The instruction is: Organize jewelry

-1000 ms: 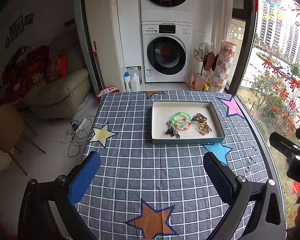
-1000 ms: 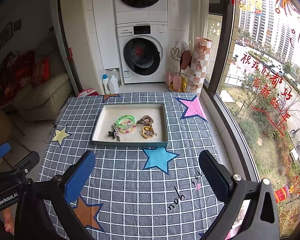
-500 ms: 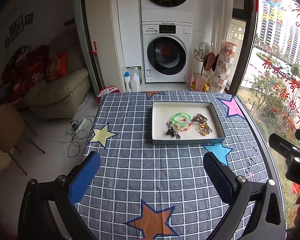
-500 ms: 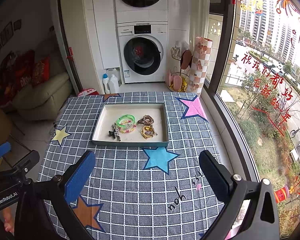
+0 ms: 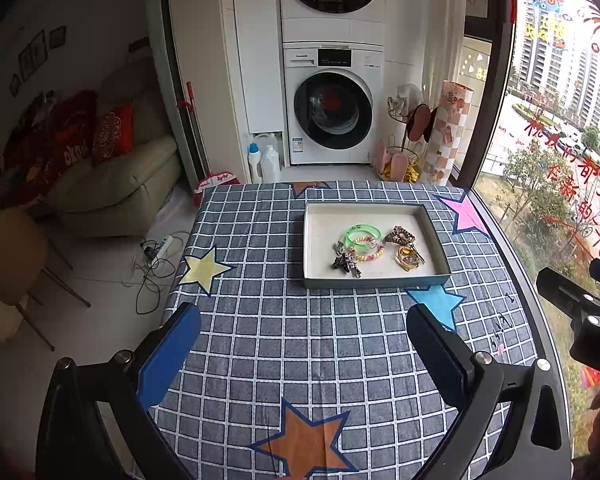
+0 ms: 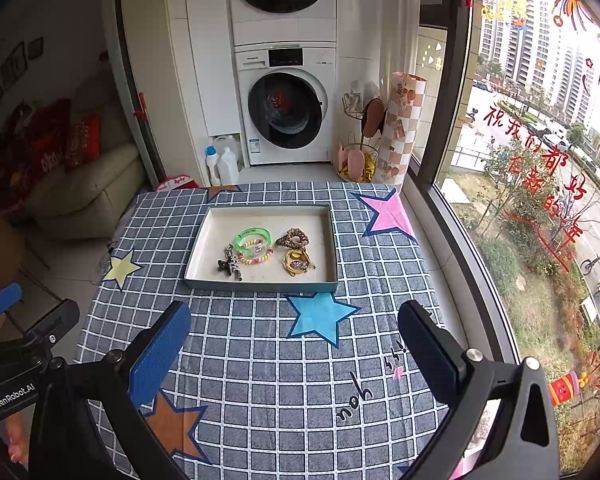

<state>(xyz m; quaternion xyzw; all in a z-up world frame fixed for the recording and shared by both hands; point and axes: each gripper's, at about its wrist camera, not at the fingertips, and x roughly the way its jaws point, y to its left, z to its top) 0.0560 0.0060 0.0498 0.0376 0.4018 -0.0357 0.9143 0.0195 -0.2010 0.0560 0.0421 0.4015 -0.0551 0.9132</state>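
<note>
Left gripper [image 5: 303, 344] and right gripper [image 6: 294, 338] — jaws wide, holding nothing — hover near the tray [image 6: 260, 286] of jewelry [image 6: 256, 250].

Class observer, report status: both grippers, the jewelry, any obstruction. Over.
Left gripper open, empty, above the checked tablecloth. Right gripper the same. Jewelry untouched in the shallow grey tray; green plastic bangle at centre. Nothing blocking the approach.

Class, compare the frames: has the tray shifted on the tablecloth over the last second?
No. In the right wrist view the tray keeps its near edge just behind the blue star, as before.
</note>
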